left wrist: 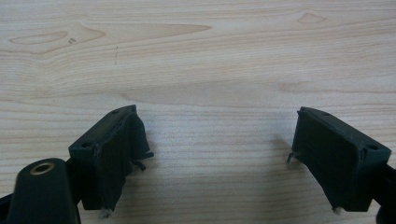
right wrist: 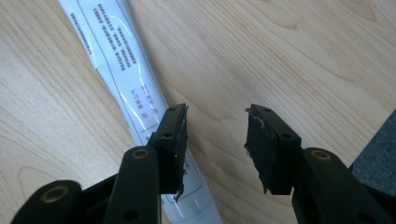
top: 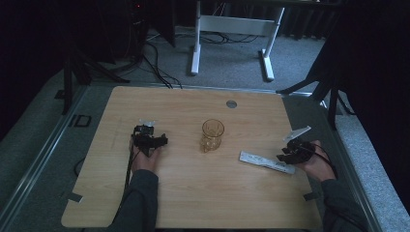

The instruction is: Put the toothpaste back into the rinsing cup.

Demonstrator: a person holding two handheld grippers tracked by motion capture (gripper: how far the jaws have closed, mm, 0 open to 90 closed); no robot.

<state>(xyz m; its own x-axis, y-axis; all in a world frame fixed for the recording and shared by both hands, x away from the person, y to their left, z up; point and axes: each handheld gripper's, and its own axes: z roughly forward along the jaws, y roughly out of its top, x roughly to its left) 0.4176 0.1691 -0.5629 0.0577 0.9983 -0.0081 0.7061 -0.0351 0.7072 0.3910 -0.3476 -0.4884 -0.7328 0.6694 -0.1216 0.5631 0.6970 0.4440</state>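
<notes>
High view: the left gripper (top: 146, 129) rests on the wooden table (top: 145, 203), its 2 jaws wide apart over bare wood. An amber glass (top: 212, 135) stands mid-table. At right, the white tube (top: 267, 162) lies flat, and the right gripper (top: 286, 154) sits at its end, jaws half-open, gripping nothing.

A flat white plastic tube with printed text (right wrist: 135, 93) lies on its side near the wooden table's (top: 193, 193) right edge.
</notes>
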